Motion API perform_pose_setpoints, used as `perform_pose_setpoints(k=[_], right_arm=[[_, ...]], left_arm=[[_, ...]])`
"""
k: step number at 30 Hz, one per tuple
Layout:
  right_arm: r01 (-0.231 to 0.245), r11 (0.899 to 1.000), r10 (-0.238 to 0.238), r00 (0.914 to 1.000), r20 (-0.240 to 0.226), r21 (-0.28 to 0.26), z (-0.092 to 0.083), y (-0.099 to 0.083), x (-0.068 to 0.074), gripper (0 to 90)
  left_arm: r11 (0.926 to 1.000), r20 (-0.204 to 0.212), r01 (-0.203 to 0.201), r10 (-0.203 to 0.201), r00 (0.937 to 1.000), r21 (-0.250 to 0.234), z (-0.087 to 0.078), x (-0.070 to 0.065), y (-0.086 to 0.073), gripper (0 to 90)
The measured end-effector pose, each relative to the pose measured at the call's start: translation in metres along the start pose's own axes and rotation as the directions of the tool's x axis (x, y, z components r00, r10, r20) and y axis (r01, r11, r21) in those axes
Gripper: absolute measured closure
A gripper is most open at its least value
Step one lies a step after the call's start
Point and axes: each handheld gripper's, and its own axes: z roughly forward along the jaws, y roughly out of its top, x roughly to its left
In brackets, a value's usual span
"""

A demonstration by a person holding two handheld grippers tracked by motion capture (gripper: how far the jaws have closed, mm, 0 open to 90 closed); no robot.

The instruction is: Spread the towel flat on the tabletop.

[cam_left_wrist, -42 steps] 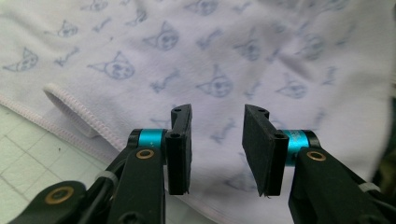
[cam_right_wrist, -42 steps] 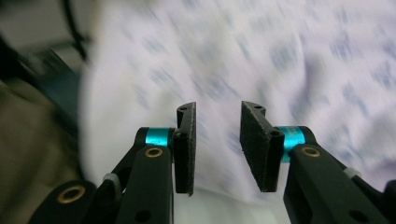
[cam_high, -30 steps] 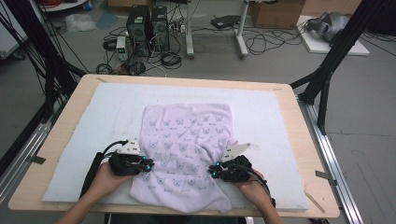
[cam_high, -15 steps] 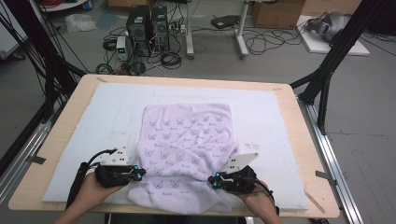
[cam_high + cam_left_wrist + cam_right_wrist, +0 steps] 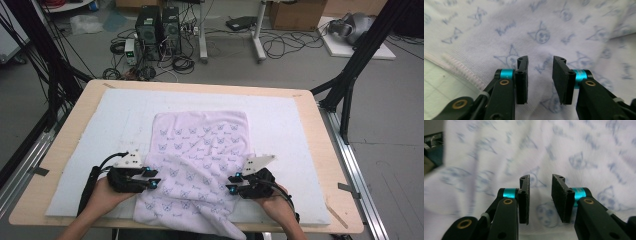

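White foam mat [image 5: 80,150] on the wooden table is carrying the soft lilac cat-print towel [image 5: 200,150], limp and light, and I'm opening my left gripper [image 5: 156,178] and right gripper [image 5: 231,183] off its near fold, regrabbing at the hemmed edge [image 5: 456,65].

One towel [image 5: 200,150], two tongs.

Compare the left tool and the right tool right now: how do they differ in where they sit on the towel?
The left tool sits at the towel's left edge, its stitched hem beside it in the left gripper view; the right tool sits at the right edge, beside a rumpled fold. The left tool's grey plate lies flatter; the right tool's tilts up. Both have just been opening, jaws apart with nothing pinched.
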Motion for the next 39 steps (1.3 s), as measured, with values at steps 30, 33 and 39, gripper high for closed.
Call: perform_pose_setpoints(k=[30,33,39], right_arm=[[0.005,0.992,-0.006,1.0,-0.007,-0.125,0.002,0.047,-0.017,75.8],[0.01,0.995,-0.008,0.9999,0.014,-0.099,-0.005,0.032,-0.016,78.3],[0.018,1.0,-0.018,0.9998,-0.005,-0.007,0.014,0.015,-0.007,73.9]], left_arm=[[0.9982,-0.068,0.042,-0.045,0.9967,-0.043,-0.024,0.02,-0.01,72.9],[0.9985,-0.064,0.038,-0.04,0.9971,-0.04,-0.02,0.018,-0.011,73.4],[0.9989,-0.057,0.044,-0.045,0.9974,-0.014,-0.009,0.019,-0.012,71.5]])
